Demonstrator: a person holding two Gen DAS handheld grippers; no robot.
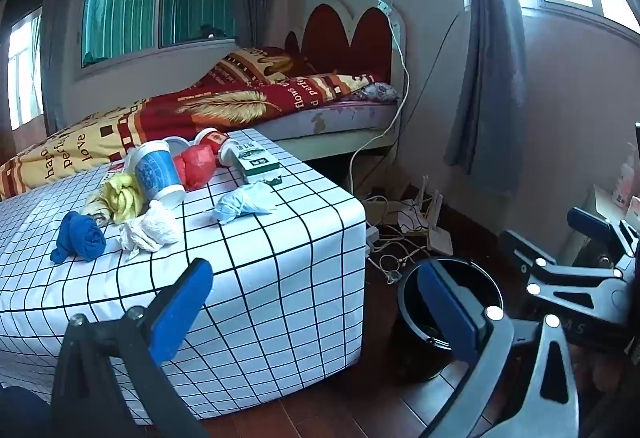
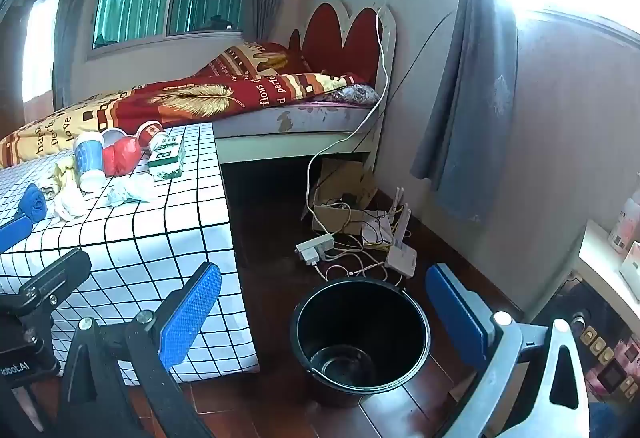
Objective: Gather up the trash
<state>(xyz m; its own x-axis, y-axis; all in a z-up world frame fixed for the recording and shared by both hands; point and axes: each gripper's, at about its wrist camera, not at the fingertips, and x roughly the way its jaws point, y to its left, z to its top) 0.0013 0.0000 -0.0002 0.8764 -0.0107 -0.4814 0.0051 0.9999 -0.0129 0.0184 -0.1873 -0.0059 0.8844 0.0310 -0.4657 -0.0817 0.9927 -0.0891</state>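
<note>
Both the left tongs (image 1: 320, 310) and right tongs (image 2: 324, 314) stood wide open and empty. The nearest scrap, the white tissue (image 1: 150, 230) on the counter (image 1: 280, 238), looked best pinched at its bulk, then dropped into the black bucket (image 2: 360, 338).

Glossy black plastic bucket (image 2: 360, 334), crumpled white paper wads (image 1: 150, 232), cloth grid-print table cover (image 1: 280, 238), polished wood floor (image 2: 272, 238)

A: What do the tools look like?
B: The left gripper (image 1: 320, 310) and right gripper (image 2: 324, 310) each have blue textured pads (image 2: 188, 314), black and grey metal arms, silver screws.
A: Markings?
B: White lettering, partly cut off.
</note>
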